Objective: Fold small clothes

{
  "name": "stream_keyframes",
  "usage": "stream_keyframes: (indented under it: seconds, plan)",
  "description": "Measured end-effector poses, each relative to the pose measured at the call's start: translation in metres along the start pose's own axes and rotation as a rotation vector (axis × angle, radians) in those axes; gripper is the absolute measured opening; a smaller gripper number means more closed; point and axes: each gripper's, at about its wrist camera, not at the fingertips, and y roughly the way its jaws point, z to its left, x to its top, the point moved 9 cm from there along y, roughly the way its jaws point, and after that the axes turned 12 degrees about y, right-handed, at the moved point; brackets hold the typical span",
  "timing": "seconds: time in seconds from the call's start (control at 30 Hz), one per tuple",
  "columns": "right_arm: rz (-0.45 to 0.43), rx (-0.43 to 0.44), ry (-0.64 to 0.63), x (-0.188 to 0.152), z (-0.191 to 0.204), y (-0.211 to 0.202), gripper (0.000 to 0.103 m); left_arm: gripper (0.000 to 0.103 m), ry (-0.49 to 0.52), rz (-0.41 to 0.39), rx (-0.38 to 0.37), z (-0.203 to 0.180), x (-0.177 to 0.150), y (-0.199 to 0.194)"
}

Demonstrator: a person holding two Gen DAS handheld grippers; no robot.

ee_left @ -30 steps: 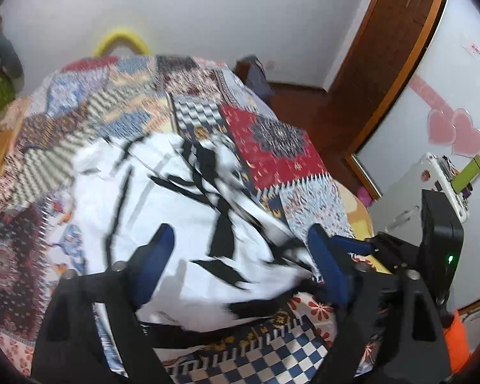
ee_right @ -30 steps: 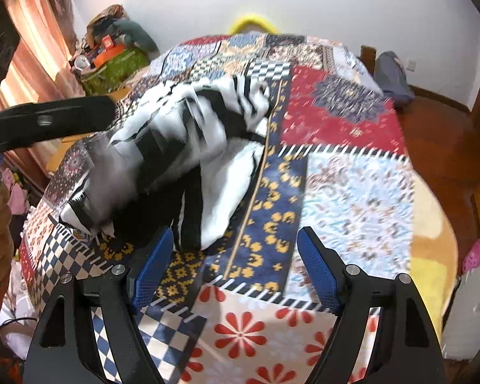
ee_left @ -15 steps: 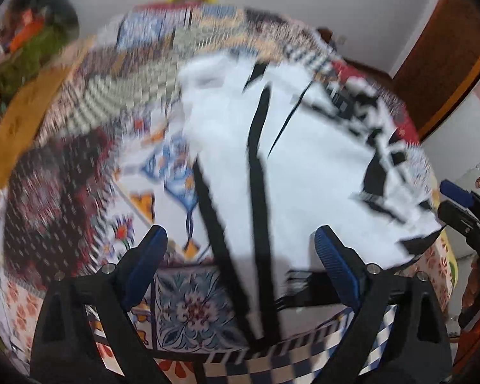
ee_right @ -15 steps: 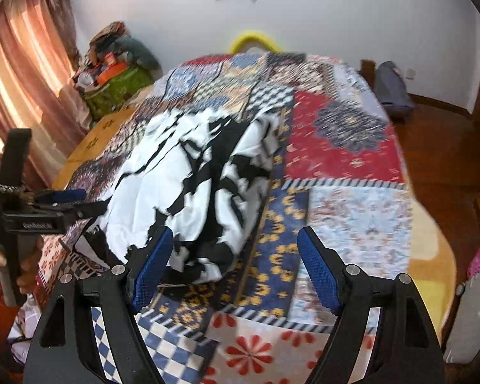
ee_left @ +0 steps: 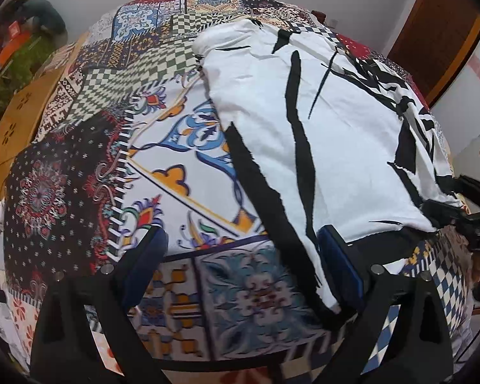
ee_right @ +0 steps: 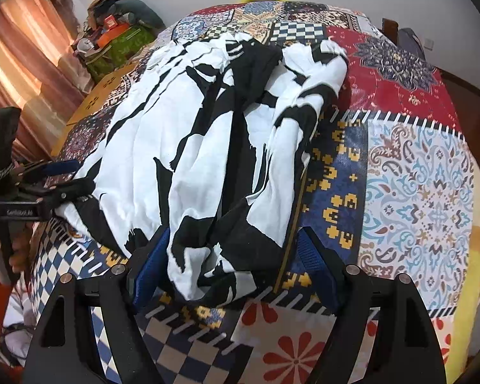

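A white garment with black streaks [ee_left: 307,134] lies spread on the patchwork bedspread [ee_left: 163,147]. My left gripper [ee_left: 243,257] hangs over its near left corner. The jaws are opening, and a black-edged strip of cloth lies between them beside the right pad, unpressed. Seen from the right wrist, the garment [ee_right: 208,140] is rumpled, and its bunched near edge sits between the wide-apart jaws of my right gripper [ee_right: 233,267]. The left pad [ee_right: 150,265] is at the cloth; the right pad stands apart. The left gripper [ee_right: 68,177] shows at the garment's left corner.
The bedspread [ee_right: 416,172] runs bare to the right of the garment. A pile of bags and boxes [ee_right: 118,35] stands at the far left by curtains [ee_right: 19,60]. A wooden door [ee_left: 438,32] is at the right. A hand [ee_right: 16,252] holds the left gripper.
The garment, blurred and bunched in motion a second ago, now lies flatter on the bed. Both grippers have come down to its near edge; the left jaws stand wider.
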Motion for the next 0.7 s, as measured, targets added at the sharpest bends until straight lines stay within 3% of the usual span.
stream_keyframes:
  seconds: [0.23, 0.43, 0.57, 0.7]
  plan:
    - [-0.104, -0.019, -0.044, 0.029, 0.001, -0.032, 0.077, 0.096, -0.016, -0.027, 0.057, 0.018, 0.014, -0.018]
    - [-0.191, 0.018, -0.052, 0.078, 0.018, -0.040, 0.077, 0.096, -0.066, -0.081, 0.084, 0.044, 0.057, -0.027]
    - [-0.188, 0.028, -0.075, 0.105, 0.027, -0.021, 0.077, 0.096, -0.113, -0.103, 0.044, 0.056, 0.088, -0.019]
    - [-0.118, 0.058, -0.063, 0.131, 0.030, 0.012, 0.077, 0.096, -0.144, -0.101, -0.010, 0.064, 0.113, 0.004]
